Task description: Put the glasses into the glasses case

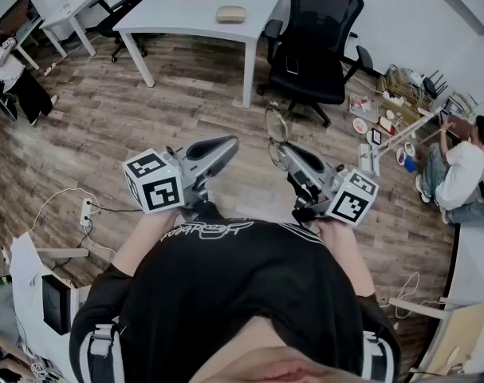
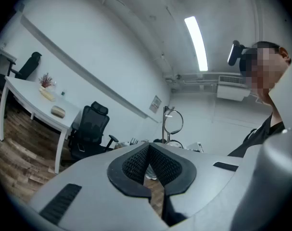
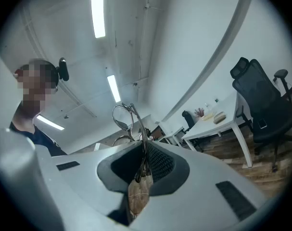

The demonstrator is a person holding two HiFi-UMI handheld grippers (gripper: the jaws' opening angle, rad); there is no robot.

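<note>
Thin metal-framed glasses stick up from my right gripper, which is shut on one folded temple. In the right gripper view the glasses rise from between the pads. My left gripper is beside it, shut with nothing in it; its pads meet in the left gripper view, where the glasses show just beyond. The beige glasses case lies closed on the white table, far ahead of both grippers. The case also shows in the left gripper view and the right gripper view.
A black office chair stands right of the table on the wood floor. People sit at the far left and the far right, with clutter on the floor near the latter. A power strip lies at the left.
</note>
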